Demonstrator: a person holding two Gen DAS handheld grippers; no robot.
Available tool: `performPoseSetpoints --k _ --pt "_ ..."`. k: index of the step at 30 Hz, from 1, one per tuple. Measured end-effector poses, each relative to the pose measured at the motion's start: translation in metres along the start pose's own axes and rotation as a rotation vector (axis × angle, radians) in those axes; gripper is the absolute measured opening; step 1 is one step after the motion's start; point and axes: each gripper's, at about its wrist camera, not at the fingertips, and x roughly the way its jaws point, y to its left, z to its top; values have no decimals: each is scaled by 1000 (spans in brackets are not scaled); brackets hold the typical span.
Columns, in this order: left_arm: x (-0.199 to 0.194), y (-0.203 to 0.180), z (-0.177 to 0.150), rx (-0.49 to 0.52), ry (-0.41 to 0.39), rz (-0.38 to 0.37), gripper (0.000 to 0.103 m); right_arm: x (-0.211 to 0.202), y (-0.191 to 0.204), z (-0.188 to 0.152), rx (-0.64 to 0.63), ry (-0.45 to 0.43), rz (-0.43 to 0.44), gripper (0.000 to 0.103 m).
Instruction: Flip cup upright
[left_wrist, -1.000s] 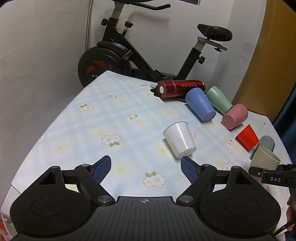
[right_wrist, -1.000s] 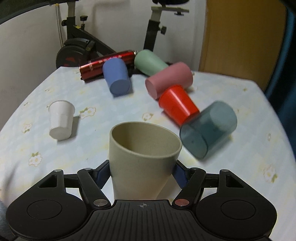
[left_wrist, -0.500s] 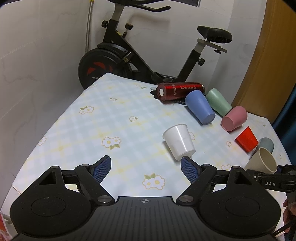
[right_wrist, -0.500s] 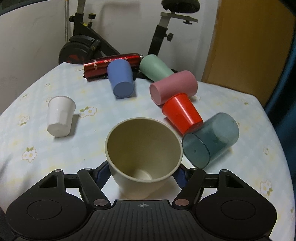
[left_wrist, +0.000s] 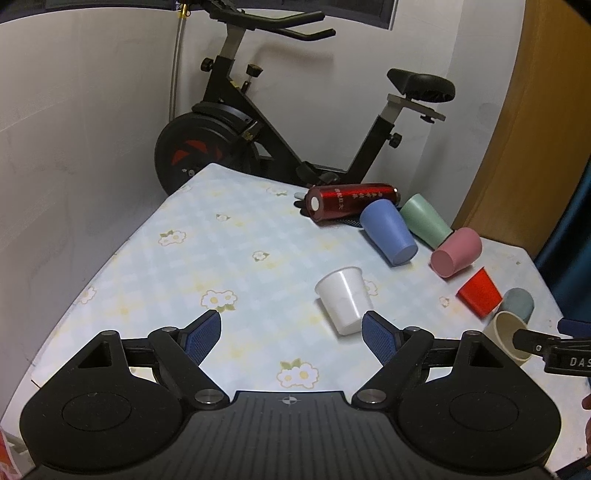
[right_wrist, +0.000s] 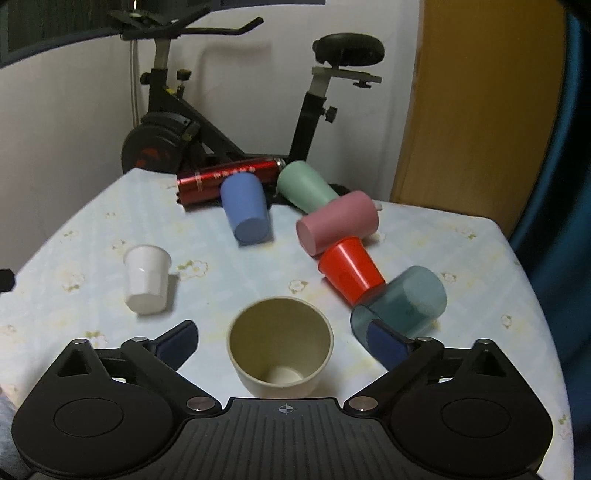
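A beige cup (right_wrist: 280, 347) stands upright on the table between the fingers of my right gripper (right_wrist: 284, 341), which is open and apart from the cup's sides. It also shows in the left wrist view (left_wrist: 511, 338), partly behind the right gripper's finger. My left gripper (left_wrist: 291, 332) is open and empty above the table, with a white cup (left_wrist: 345, 301) lying on its side just beyond its right finger; the white cup also shows in the right wrist view (right_wrist: 146, 278).
Several cups lie on their sides: blue (right_wrist: 245, 212), green (right_wrist: 304, 186), pink (right_wrist: 338, 221), red (right_wrist: 349, 267), translucent grey (right_wrist: 400, 306). A red bottle (right_wrist: 227, 179) lies at the back. The flowered tablecloth (left_wrist: 207, 258) covers the table. An exercise bike (left_wrist: 258, 118) stands behind it.
My right gripper tipped the beige cup upright, set it on the table, then opened and let it go. The left gripper stayed open and drew back slightly.
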Motion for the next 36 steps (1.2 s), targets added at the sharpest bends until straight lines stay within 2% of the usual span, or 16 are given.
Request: performPoseSetpoints --k 4,13,16,21,22,28,36 --pt "-6 -3 2 6 -12 -16 92 -17 -2 5 17 -1 2 103" --pt "-22 -13 9 43 -55 -33 94 -52 -5 12 41 -41 -13 103" --pt "-33 -18 18 62 -92 -44 95 -67 -7 17 50 -60 -22 103" --pt "-65 -27 43 90 -207 -69 99 -100 -9 31 64 -133 -47 103" --pt "-72 -30 46 99 -238 -80 103 -108 -10 34 71 -151 -55 103" --pt "-115 -54 64 163 -414 -151 103 -148 -19 51 117 -252 -83 103" --pt "-139 -84 64 214 -533 -185 103 -182 -28 63 127 -354 -100 103"
